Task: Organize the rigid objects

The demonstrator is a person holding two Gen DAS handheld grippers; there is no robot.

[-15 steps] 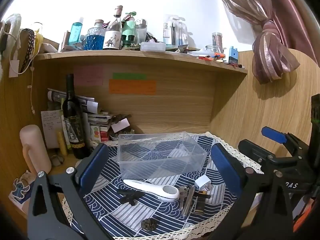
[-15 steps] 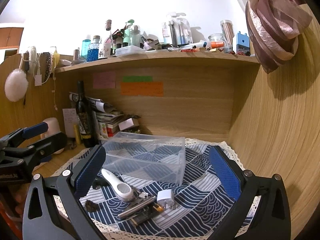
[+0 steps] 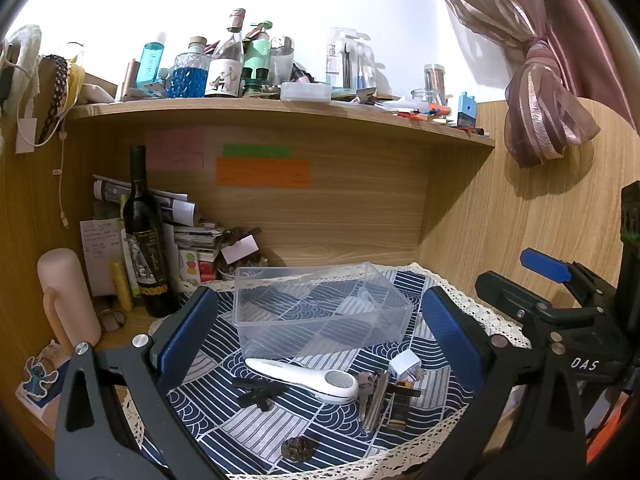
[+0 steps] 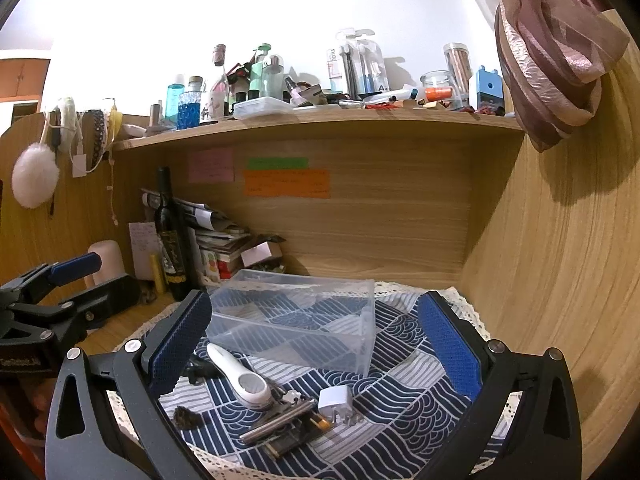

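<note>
Both jaws stood wide and empty, left gripper [image 3: 320,340], right gripper [image 4: 316,344]. The opener [image 4: 239,376] lay just before the bin [image 4: 296,320], long axis slanting away-left, nearer your right.

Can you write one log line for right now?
left gripper: open, empty | right gripper: open, empty | clear box: empty | charger plug: on cloth

Home desk nook — cluttered wooden shelf [image 3: 280,110] of toiletry bottles [image 3: 188,72], tied curtain [image 3: 540,112], wine bottle [image 3: 146,240].
</note>
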